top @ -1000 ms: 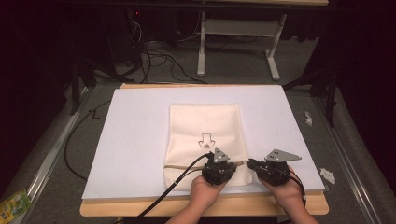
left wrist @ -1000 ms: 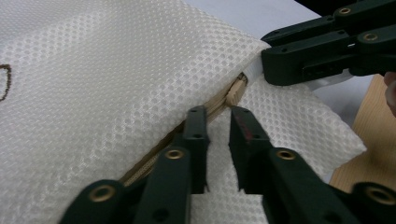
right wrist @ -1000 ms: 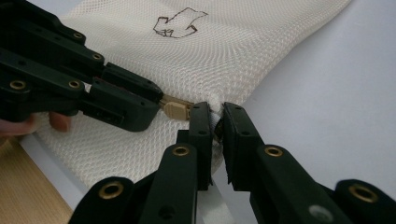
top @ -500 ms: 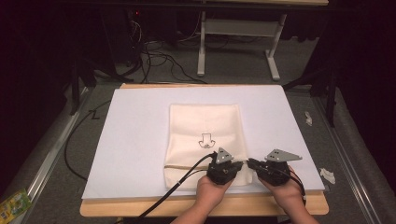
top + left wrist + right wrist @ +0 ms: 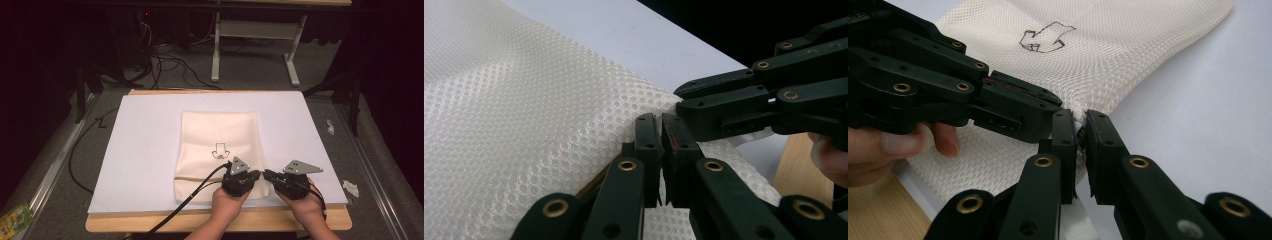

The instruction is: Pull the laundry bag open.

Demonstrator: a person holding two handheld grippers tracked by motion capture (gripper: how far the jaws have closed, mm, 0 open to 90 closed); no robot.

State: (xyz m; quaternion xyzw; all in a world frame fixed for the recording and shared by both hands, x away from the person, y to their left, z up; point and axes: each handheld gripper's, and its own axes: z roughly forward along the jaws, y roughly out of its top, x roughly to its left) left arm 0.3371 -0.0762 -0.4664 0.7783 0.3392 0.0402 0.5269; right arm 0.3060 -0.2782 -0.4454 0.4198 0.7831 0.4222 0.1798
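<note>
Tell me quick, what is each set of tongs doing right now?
Left tongs: closed on the edge of the mesh bag.
Right tongs: closed on the same bag's edge.

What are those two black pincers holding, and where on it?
Both grip the cream mesh bag at its near right corner: the left gripper and the right gripper pinch its edge side by side.

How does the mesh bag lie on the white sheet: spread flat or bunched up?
Mostly flat: the mesh bag lies spread; only its near right corner is pinched by the left gripper and right gripper.
</note>
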